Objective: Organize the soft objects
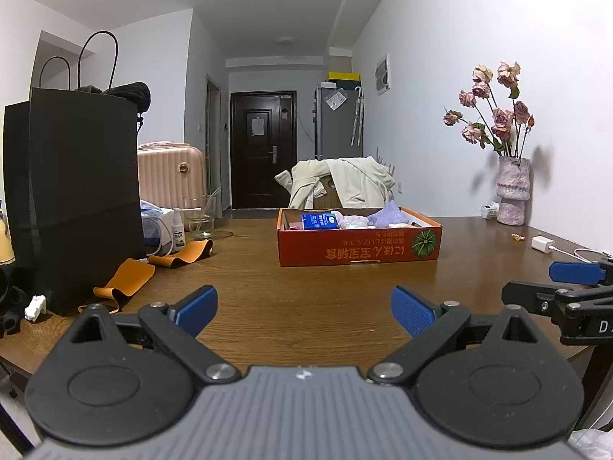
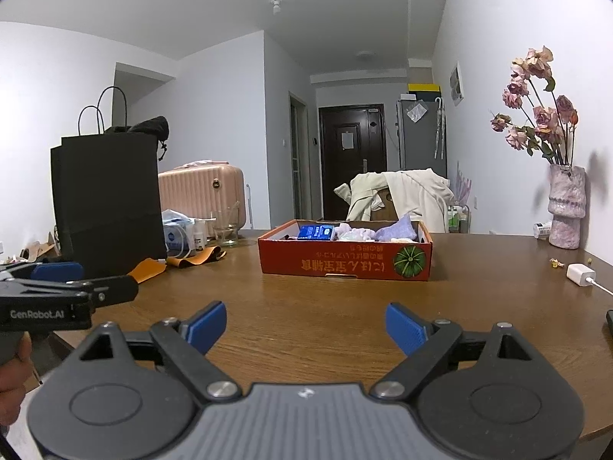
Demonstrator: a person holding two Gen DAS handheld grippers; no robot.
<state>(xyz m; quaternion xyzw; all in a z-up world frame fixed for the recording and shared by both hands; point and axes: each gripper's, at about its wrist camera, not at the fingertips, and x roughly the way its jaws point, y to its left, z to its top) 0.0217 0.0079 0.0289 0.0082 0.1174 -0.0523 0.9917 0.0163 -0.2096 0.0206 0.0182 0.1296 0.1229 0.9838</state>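
A shallow red cardboard box sits on the wooden table ahead of both grippers. It holds soft items: a lilac cloth, pale bundles and a blue packet. My left gripper is open and empty, low over the table short of the box. My right gripper is open and empty, beside it. The right gripper also shows at the right edge of the left wrist view; the left one shows at the left edge of the right wrist view.
A tall black paper bag stands at the left, with orange straps, a glass and small bottles by it. A vase of dried roses and a white charger are at the right.
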